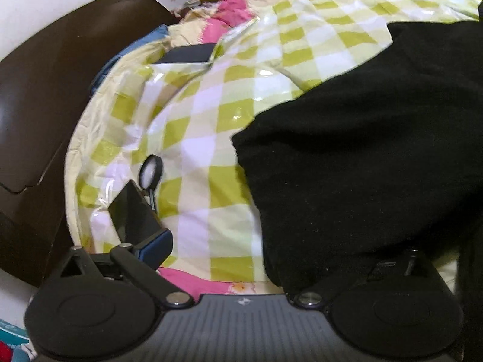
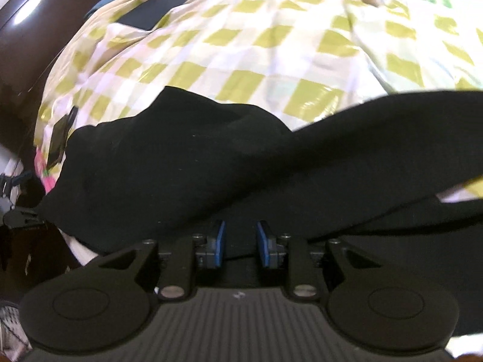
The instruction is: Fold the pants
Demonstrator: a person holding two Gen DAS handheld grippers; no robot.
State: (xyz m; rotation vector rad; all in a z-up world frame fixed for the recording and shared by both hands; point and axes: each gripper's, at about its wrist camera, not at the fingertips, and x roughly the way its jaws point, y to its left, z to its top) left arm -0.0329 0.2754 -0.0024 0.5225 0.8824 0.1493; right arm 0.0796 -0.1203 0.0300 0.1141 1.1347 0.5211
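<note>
Black pants (image 1: 362, 157) spread on green-check cover (image 1: 211, 114), bunched toward right of L wrist view. L gripper (image 1: 271, 247) jaws fully wide, nothing pinched; R-side finger hidden under pants edge. R gripper (image 2: 240, 241) blue pads (image 2: 220, 238) part-closed w/ gap, pants fabric draped just ahead, grip on it can't tell. Dark flat device (image 1: 190, 54) on cover far back, well apart.

Your pants (image 1: 362, 157) are matt black cloth, faintly fuzzy; the checked cover (image 1: 211, 114) under them shines like glossy plastic, and the brown board (image 1: 45, 90) at far left looks like polished wood
</note>
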